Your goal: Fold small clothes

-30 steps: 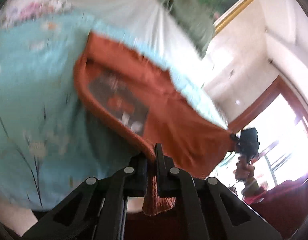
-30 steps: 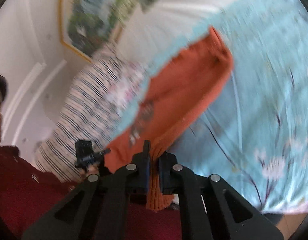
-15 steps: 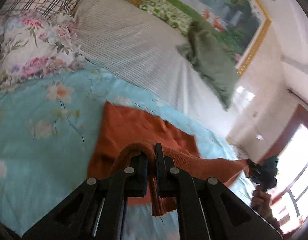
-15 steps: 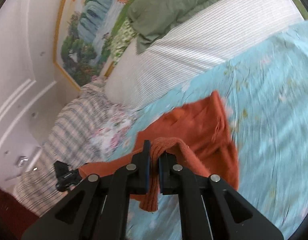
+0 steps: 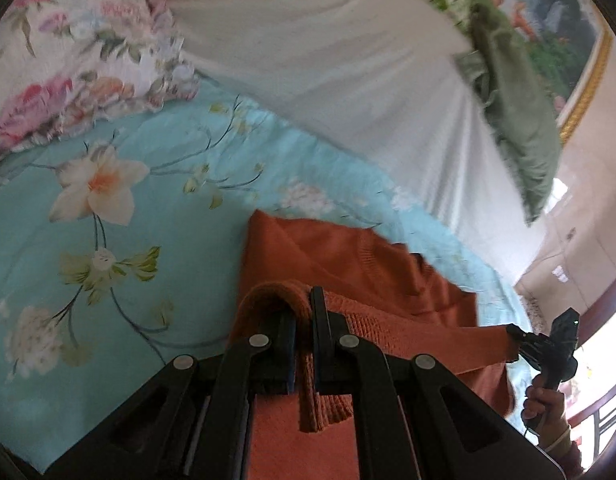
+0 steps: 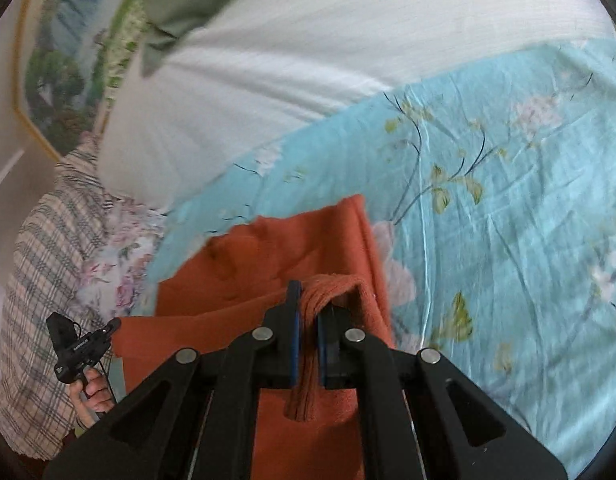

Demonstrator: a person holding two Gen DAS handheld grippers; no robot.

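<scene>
Rust-orange knit, a small sweater (image 5: pixel 360 264), lying on the turquoise floral sheet (image 5: pixel 120 216) of the bed, far part flat, near ribbed edge lifted and stretched between both tools. Left tool (image 5: pixel 303 332) clamped narrow on one corner of that edge, ribbed fabric bunched over the tip and hanging down between the jaws. Right tool (image 6: pixel 307 320) clamped likewise on the other corner, a fold of knit draped over one finger (image 6: pixel 331 320). Seen from the left wrist view, the right tool (image 5: pixel 548 348) out at the end of the taut hem, gripped in a hand (image 5: pixel 542 400); seen from the right wrist view, the left tool (image 6: pixel 84 344) at the opposite end. White striped cover (image 6: pixel 308 52) beyond the sheet, a green cloth (image 5: pixel 516 120) on it, floral pillow (image 5: pixel 80 52) and plaid pillow (image 6: pixel 44 272) to the side, a framed landscape painting (image 6: pixel 56 80) on the wall.
</scene>
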